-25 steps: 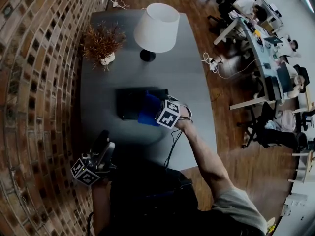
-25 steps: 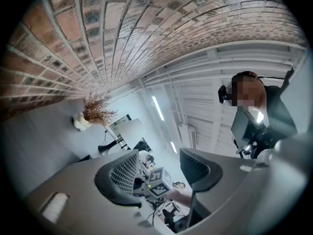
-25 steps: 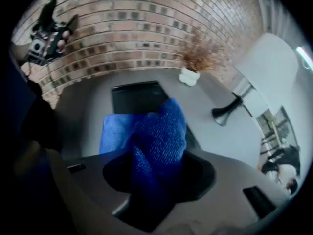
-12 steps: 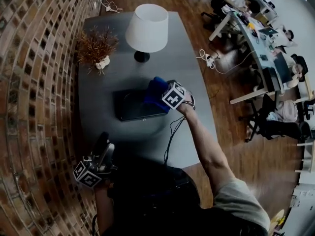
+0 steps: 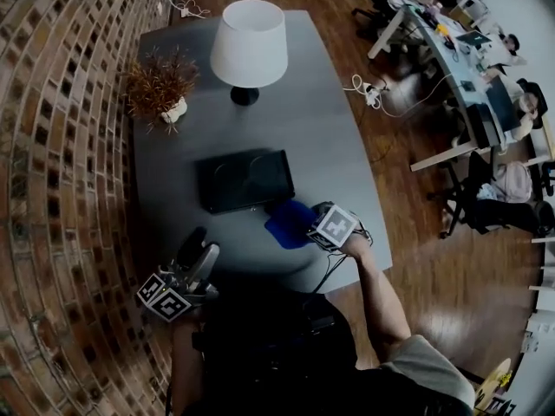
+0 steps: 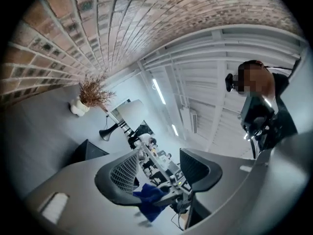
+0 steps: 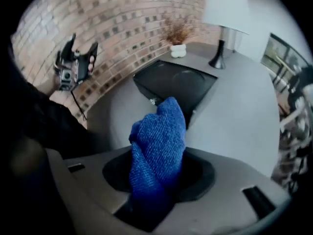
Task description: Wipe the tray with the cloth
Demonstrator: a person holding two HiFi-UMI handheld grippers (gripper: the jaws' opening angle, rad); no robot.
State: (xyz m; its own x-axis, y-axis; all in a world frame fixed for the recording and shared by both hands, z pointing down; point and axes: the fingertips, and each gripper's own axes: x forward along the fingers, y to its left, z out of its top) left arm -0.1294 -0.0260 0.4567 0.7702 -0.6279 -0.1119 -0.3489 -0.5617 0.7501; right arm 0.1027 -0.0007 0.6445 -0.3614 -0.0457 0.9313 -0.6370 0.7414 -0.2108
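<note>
- The right gripper [image 5: 308, 229] is now sitting off the tray [image 5: 243, 180], at its 5 o'clock. Half a second ago it was working over the tray's right end.
- Its fingers [image 7: 198, 173] are clenching the bunched cloth [image 5: 289, 224], which is resting on bare bench [image 5: 329, 137] just beside the tray's near right corner.
- The left gripper [image 5: 199, 248] is waiting at the tray's 7 o'clock, fingers [image 6: 122, 177] released and holding nothing.
- With the cloth leaving the tray, the wiping is probably ending or pausing between strokes.
</note>
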